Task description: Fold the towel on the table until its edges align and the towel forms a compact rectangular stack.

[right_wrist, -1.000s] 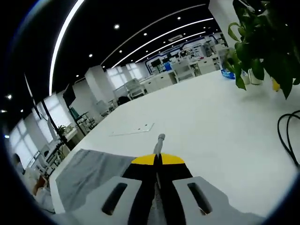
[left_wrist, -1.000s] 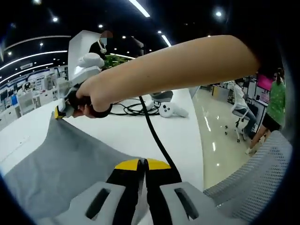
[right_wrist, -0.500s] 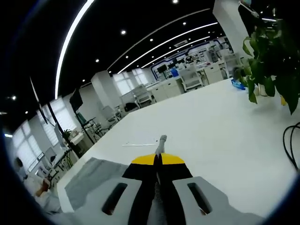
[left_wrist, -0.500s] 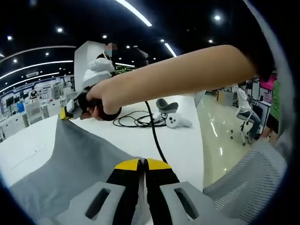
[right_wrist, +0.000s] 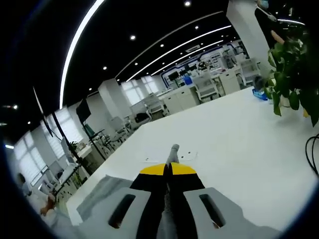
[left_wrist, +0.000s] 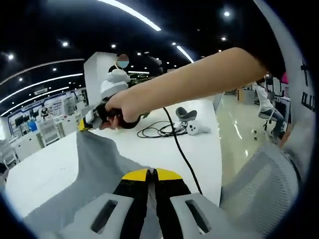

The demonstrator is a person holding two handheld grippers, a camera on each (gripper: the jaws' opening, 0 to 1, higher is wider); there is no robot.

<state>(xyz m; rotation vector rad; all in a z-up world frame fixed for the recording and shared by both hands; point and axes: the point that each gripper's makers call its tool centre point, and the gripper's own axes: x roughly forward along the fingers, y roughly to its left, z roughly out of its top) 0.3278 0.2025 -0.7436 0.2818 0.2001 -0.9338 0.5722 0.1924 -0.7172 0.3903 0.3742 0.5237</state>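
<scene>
The grey towel [left_wrist: 89,174] hangs lifted above the white table [left_wrist: 45,169], stretched between both grippers. My left gripper [left_wrist: 152,173] is shut on one corner of it at the bottom of the left gripper view. Further off in that view, a person's hand holds my right gripper [left_wrist: 85,124], shut on the towel's other corner. In the right gripper view my right gripper [right_wrist: 168,168] is shut with a pinch of grey towel [right_wrist: 172,150] sticking out past its yellow tips. More of the towel [right_wrist: 99,194] droops at lower left there.
A black cable [left_wrist: 159,130] and a white controller [left_wrist: 193,128] lie on the table's far side. A green plant [right_wrist: 294,64] stands at the right. A small flat white item [right_wrist: 187,155] lies on the table. The table edge [left_wrist: 214,159] drops to a shiny floor; a mesh chair [left_wrist: 259,194] is near.
Both grippers have risen, lifting the towel higher off the table. The right gripper and hand moved rightward in the left gripper view, so the towel hangs steeper.
</scene>
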